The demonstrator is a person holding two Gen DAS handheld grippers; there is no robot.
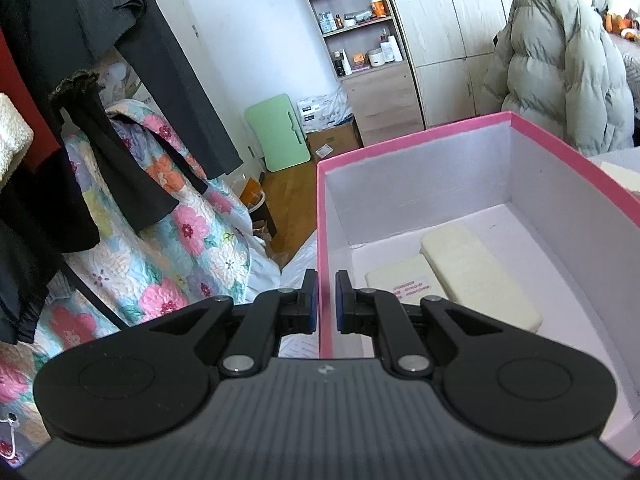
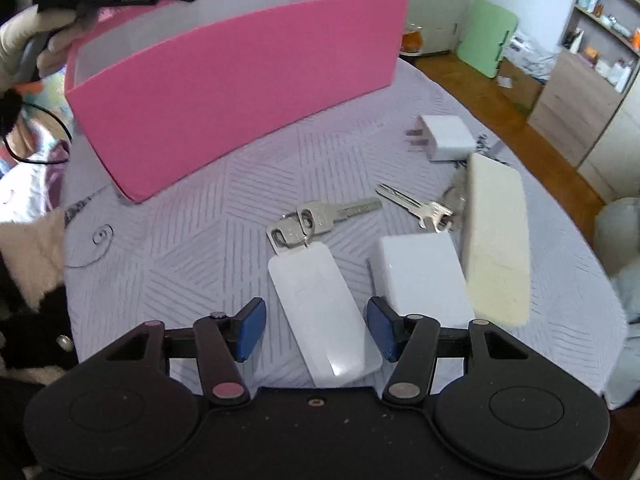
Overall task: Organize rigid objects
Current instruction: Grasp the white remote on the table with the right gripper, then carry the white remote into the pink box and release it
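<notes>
A pink box (image 1: 440,148) with white inner walls holds two cream blocks (image 1: 476,272) side by side. My left gripper (image 1: 326,280) is shut on the box's near left wall, one pad outside and one inside. The same box (image 2: 240,80) stands on a lilac quilt in the right wrist view. My right gripper (image 2: 316,308) is open and points down over a flat white tag (image 2: 320,280), which lies between the blue pads with a gap on the left. A key ring with a key (image 2: 320,216) is attached to the tag.
Beside the tag lie a white block (image 2: 420,276), a cream block (image 2: 496,240) on its edge, a loose key (image 2: 416,204) and a white plug charger (image 2: 446,138). A gloved hand (image 2: 24,40) holds the left gripper at the box. Shelves (image 1: 360,20) and a padded coat (image 1: 560,72) stand behind.
</notes>
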